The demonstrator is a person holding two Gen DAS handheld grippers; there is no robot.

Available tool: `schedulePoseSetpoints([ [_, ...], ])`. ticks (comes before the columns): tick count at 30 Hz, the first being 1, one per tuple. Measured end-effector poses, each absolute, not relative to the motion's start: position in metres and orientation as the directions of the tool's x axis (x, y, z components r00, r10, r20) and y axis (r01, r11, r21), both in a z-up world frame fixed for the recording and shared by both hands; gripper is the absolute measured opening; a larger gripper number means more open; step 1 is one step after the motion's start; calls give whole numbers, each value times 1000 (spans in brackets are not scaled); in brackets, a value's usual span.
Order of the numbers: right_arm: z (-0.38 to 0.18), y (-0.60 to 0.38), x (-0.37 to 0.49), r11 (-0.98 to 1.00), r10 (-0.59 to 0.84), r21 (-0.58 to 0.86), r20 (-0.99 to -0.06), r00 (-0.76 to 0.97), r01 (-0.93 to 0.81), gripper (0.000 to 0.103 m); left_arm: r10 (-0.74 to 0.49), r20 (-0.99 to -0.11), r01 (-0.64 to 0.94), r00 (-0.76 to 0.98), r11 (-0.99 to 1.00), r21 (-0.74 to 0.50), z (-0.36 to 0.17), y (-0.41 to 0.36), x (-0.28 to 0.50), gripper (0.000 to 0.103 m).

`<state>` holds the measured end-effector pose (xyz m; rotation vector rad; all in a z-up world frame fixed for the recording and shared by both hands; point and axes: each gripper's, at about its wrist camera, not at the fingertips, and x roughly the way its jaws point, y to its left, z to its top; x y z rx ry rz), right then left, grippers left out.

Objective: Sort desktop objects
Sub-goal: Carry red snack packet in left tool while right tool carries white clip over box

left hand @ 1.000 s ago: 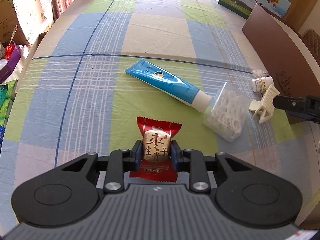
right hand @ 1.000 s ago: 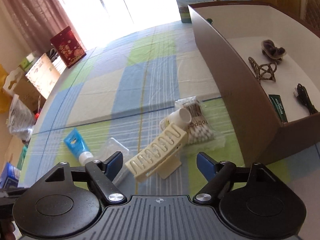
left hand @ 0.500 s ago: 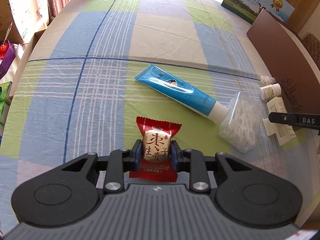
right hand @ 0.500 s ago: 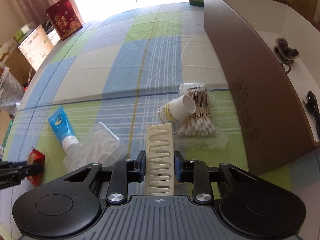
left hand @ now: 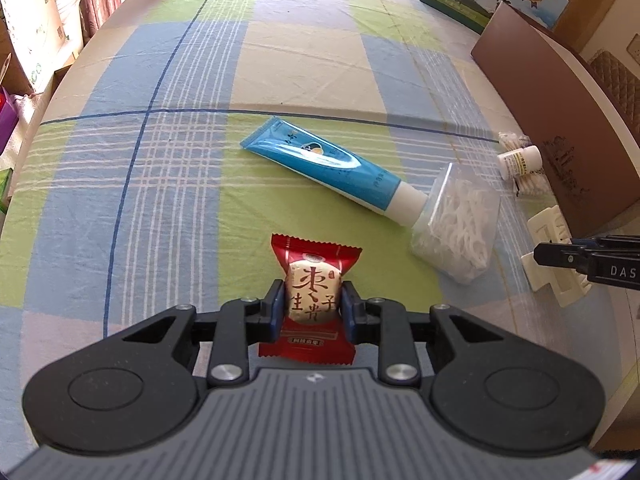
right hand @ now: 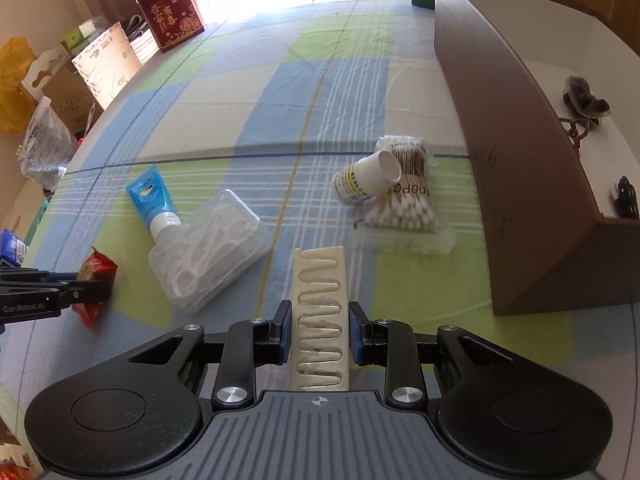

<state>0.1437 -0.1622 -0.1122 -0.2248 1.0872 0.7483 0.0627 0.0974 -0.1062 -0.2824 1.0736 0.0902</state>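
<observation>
Both claws loaded, most of the sorting still ahead.
My left claw (left hand: 313, 307) pinches the red foil snack packet (left hand: 313, 297); my right claw (right hand: 319, 332) clamps the cream plastic hair clip (right hand: 320, 320). The brown cardboard box (right hand: 516, 168) already holds some items; the blue tube (left hand: 328, 168), clear floss-pick case (right hand: 208, 248), cotton swabs (right hand: 404, 208) and white bottle (right hand: 368, 178) remain on the checked surface (left hand: 180, 140).

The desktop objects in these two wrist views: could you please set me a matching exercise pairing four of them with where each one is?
Things:
1. red snack packet
2. cream hair claw
3. blue tube
4. small white bottle

Places:
A. lying across the bag of cotton swabs
B. clamped in the right hand-held gripper
C. cap end against the clear box of floss picks
D. clamped in the left hand-held gripper

Pairs: 1-D, 2-B, 3-C, 4-A
</observation>
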Motion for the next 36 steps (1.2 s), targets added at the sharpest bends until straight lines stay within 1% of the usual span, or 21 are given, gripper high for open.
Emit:
schedulePoseSetpoints([
  [9, -94, -196, 132, 709, 499, 249, -838, 219, -660, 25, -123, -862, -119, 492, 971, -206, -88, 48, 54, 23],
  [19, -68, -258, 131, 720, 539, 307, -812, 224, -622, 25, -222, -809, 23, 544, 968, -250, -52, -19, 65, 23],
  [27, -42, -320, 144, 756, 559, 341, -780, 280, -559, 25, -288, -771, 138, 568, 957, -256, -30, -76, 89, 23],
  [36, -6, -373, 182, 756, 609, 387, -711, 351, -529, 25, -349, -707, 243, 615, 937, -251, -2, -136, 125, 23],
])
